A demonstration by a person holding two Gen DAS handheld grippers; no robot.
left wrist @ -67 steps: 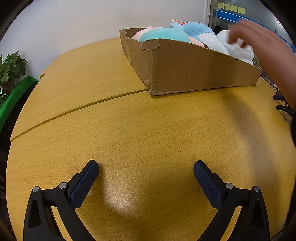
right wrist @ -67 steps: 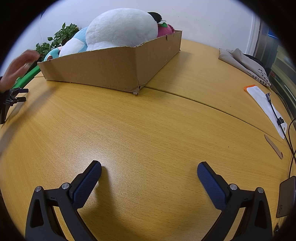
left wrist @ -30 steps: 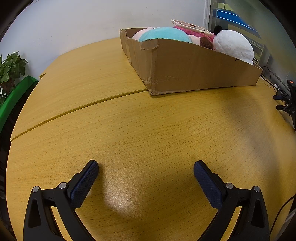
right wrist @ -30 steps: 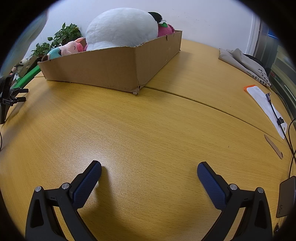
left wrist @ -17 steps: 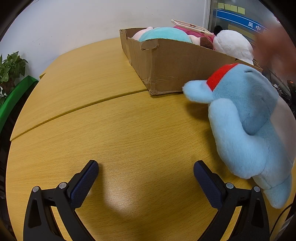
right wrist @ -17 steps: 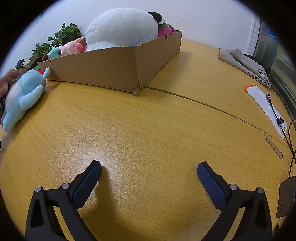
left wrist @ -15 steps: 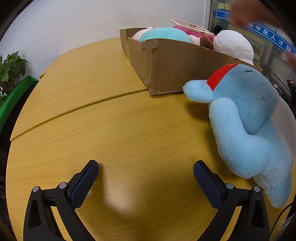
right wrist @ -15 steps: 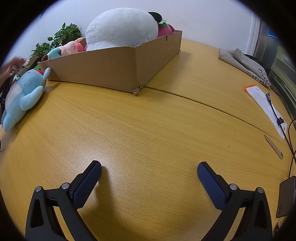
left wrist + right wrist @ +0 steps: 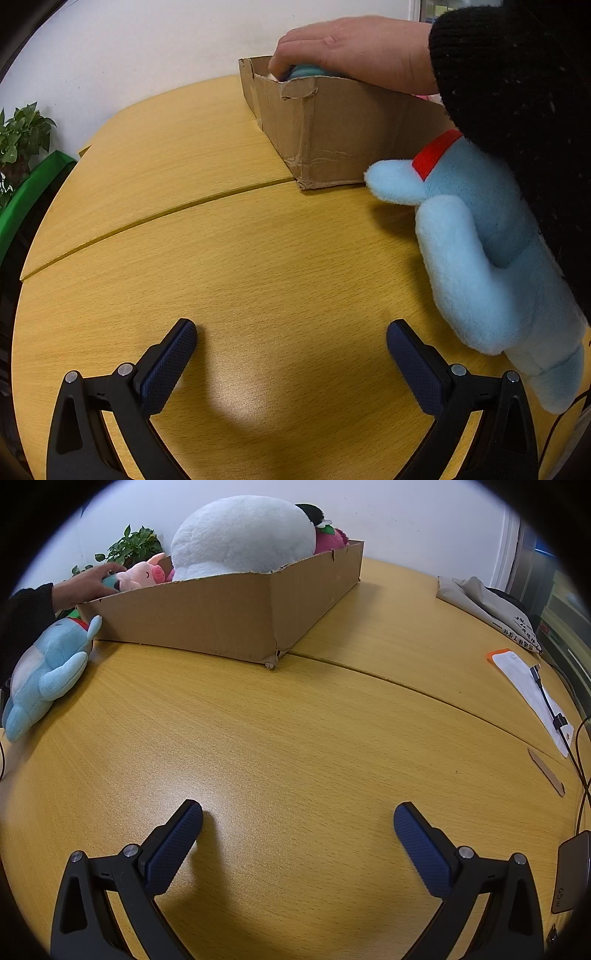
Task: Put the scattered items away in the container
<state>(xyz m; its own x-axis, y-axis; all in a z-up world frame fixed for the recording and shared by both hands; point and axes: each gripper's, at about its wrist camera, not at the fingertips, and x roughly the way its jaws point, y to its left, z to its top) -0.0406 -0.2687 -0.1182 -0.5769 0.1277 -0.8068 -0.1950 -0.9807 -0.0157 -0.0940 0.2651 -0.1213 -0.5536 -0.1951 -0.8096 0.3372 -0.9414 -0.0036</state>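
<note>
One blue plush [image 9: 480, 258] outside the cardboard box [image 9: 229, 616]; two empty, spread claws.

Bright, even indoor light; soft glare patch on the worktop [image 9: 236, 402] at lower centre, soft shadows, sharp focus, fisheye bending and black vignette at edges.

A wooden table [image 9: 295, 716] carries a cardboard box [image 9: 221, 616] at 11 o'clock, a blue plush [image 9: 48, 664] at 9, papers [image 9: 532, 690] and folded cloth [image 9: 487, 609] at 2.
</note>
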